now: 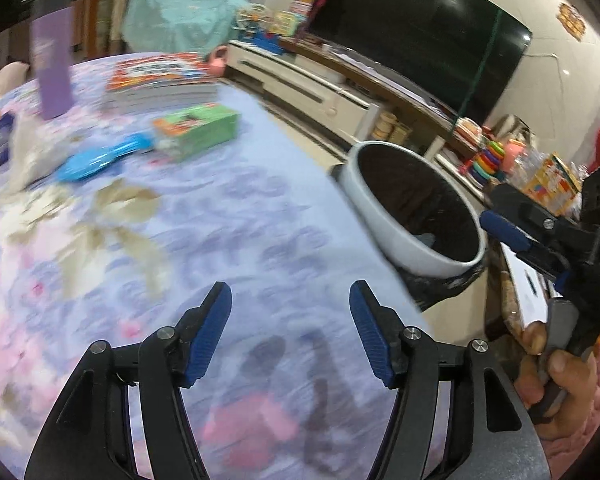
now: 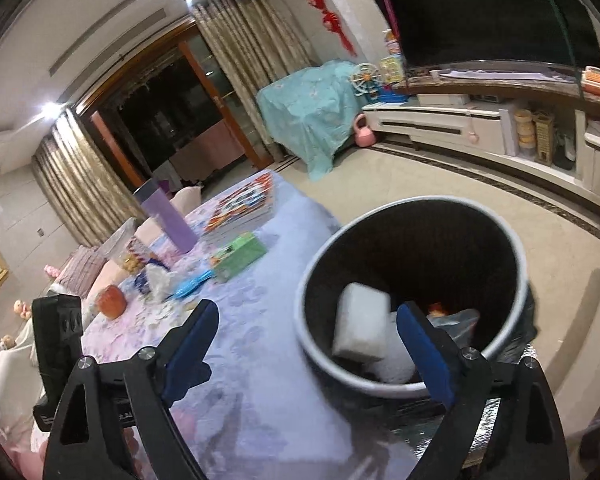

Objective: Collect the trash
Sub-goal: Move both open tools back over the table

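A white bin (image 1: 374, 216) with a black liner stands off the table's right edge. My left gripper (image 1: 290, 288) hovers open over the floral tablecloth (image 1: 236, 216) with nothing between its blue pads. My right gripper (image 2: 308, 310) stands wide open above the bin (image 2: 518, 264). A white foam block (image 2: 362, 328) sits tilted inside the bin, clear of both pads, beside a bluish plastic bag (image 2: 458, 320). In the left wrist view the right gripper (image 1: 512, 240) reaches over the bin's rim, held by a hand (image 1: 560, 380). Crumpled white paper (image 1: 28, 156) lies on the table's far left.
On the table are a blue plastic piece (image 1: 100, 160), a green box (image 1: 198, 130), a purple bottle (image 1: 52, 72), a stack of books (image 1: 160, 80) and an orange item (image 2: 110, 300). A TV cabinet (image 2: 440, 124) lines the far wall across open floor.
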{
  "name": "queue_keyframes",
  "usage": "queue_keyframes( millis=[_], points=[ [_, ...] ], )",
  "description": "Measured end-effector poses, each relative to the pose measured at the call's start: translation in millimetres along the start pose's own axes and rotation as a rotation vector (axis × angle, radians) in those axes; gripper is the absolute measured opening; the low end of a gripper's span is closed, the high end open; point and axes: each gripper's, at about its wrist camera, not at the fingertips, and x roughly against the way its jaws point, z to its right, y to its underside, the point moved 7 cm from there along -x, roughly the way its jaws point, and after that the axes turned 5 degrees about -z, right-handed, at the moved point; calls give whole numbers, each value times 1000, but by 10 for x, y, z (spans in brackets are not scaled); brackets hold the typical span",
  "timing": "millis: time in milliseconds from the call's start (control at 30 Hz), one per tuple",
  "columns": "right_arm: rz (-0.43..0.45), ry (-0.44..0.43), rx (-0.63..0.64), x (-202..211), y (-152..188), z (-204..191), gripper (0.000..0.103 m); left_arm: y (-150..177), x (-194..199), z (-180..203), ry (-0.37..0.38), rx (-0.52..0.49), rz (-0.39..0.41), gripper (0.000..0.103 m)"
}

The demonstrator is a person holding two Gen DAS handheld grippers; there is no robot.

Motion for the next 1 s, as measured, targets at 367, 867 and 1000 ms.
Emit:
queue_keyframes(
  millis=[367, 867, 1000],
  points=[
    [-91, -105, 83, -470, 281, -814, 96, 262, 356, -839, -78, 144, 33, 63],
    [-165, -147, 111, -922, 509, -1319, 96, 344, 622, -1664, -175, 238, 60, 63],
    [-180, -161, 122, -1051, 539, -1454, 96, 314, 690, -1891, -206, 249, 67, 63]
  ],
)
